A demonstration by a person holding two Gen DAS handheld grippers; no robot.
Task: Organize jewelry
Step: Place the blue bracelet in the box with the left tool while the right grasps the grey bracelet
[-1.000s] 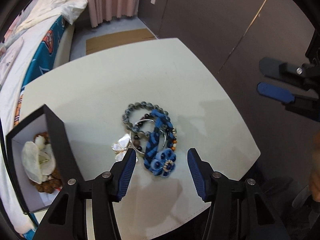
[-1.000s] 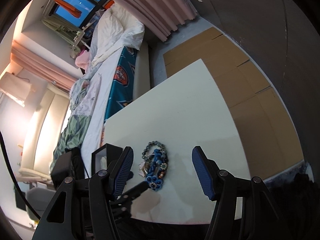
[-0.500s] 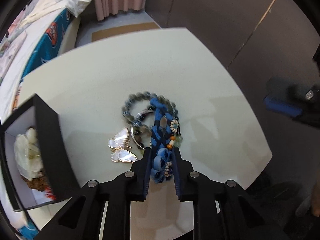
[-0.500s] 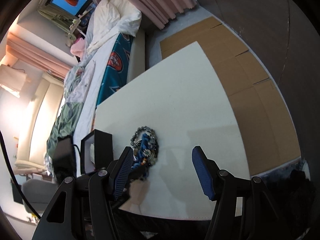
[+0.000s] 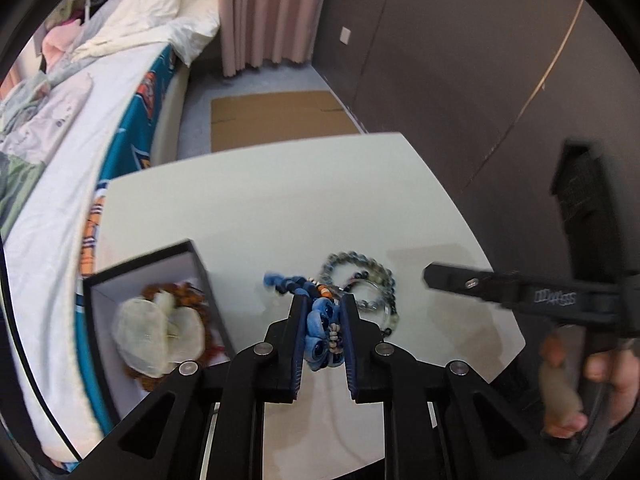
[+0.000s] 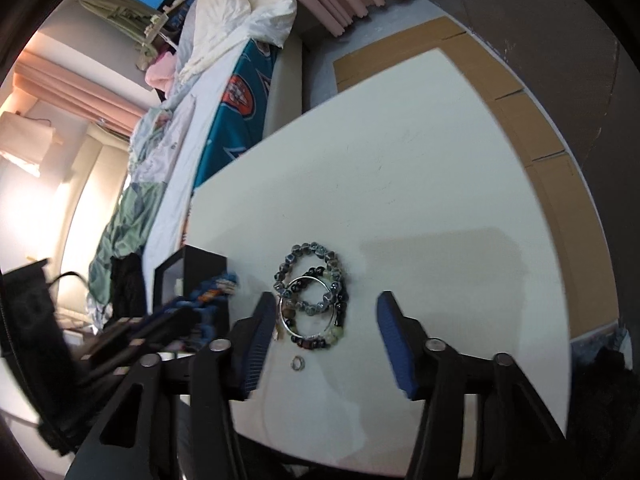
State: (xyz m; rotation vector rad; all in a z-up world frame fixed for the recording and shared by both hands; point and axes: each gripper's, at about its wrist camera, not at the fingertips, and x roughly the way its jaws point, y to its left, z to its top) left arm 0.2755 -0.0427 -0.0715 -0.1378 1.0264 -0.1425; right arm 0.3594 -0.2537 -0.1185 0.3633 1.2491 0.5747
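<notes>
Since a second ago, your left gripper (image 5: 322,334) has closed on the blue braided bracelet (image 5: 320,330) and lifted it off the pile, toward the box; its woven cord trails blurred past the fingertips, its fabric flower pinched between the two blue pads.

Going left to right in the left wrist view: one black square jewelry box (image 5: 202,280) with a white lining stands open on the white table (image 5: 260,208), holding one pale shell-like butterfly piece (image 5: 156,330) over one string of brown beads (image 5: 188,292). Just beside the held bracelet, the remaining pile lies on the table: one grey-blue stone bead bracelet (image 6: 310,278), one thin, smooth silver bangle (image 6: 308,308), and one bracelet of dark and pale green beads (image 6: 334,320), all overlapping. One small silver ring (image 6: 297,363) lies apart, nearer you.

Your right gripper (image 6: 324,340) hangs over that pile with its ribbed blue pads spread wide, gripping nothing.
</notes>
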